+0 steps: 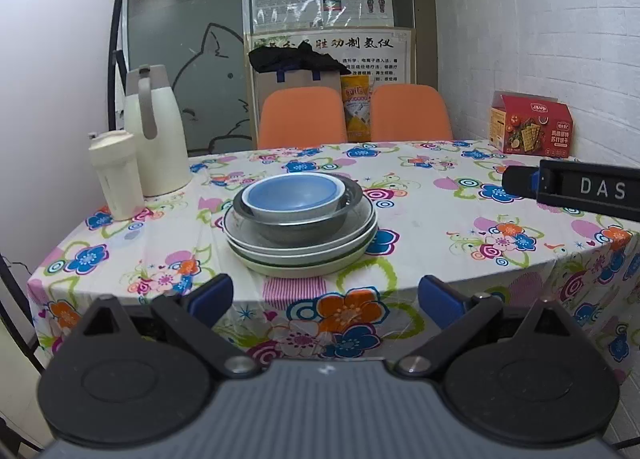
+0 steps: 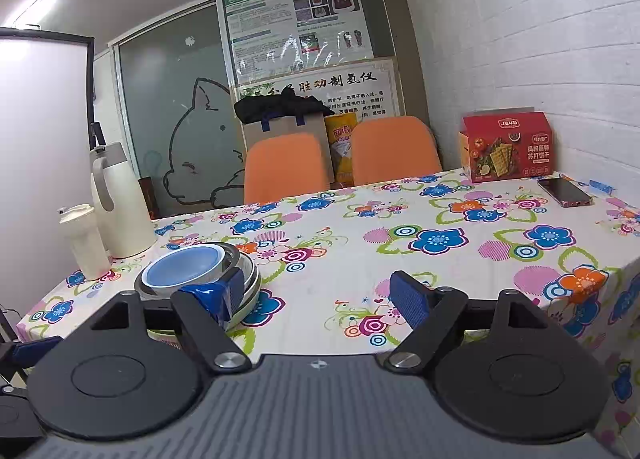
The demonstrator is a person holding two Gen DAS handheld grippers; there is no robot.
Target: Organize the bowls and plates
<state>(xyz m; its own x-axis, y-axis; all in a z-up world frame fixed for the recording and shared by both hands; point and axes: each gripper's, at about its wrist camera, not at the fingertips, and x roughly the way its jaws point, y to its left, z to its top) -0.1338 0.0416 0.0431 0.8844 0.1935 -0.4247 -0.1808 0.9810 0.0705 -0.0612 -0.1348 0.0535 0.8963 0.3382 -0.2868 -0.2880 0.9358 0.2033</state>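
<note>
So the stack (image 1: 301, 227) sat on the table (image 1: 440, 259): blue bowl (image 1: 294, 195) in a steel bowl (image 1: 296, 225), on plates (image 1: 304, 255). Left gripper (image 1: 324, 295) hung just short of the stack, jaws apart, empty. Right gripper (image 2: 320, 295) was right of the stack, jaws apart, empty. Jug (image 1: 154, 131) and cup (image 1: 116, 173) stood left of the stack.

1. The table (image 1: 420, 259) has a cloth w/ big bright flowers on it.
2. A pile of plates (image 1: 304, 255) sits near the front edge, w/ bowls (image 1: 294, 203) stacked inside.
3. A tall white jug (image 1: 154, 131) & a small white cup (image 1: 116, 175) stand just beside each other at the left.
4. A red box (image 2: 508, 147) is at the far right by the wall.
5. A phone (image 2: 565, 192) lies flat near the box.
</note>
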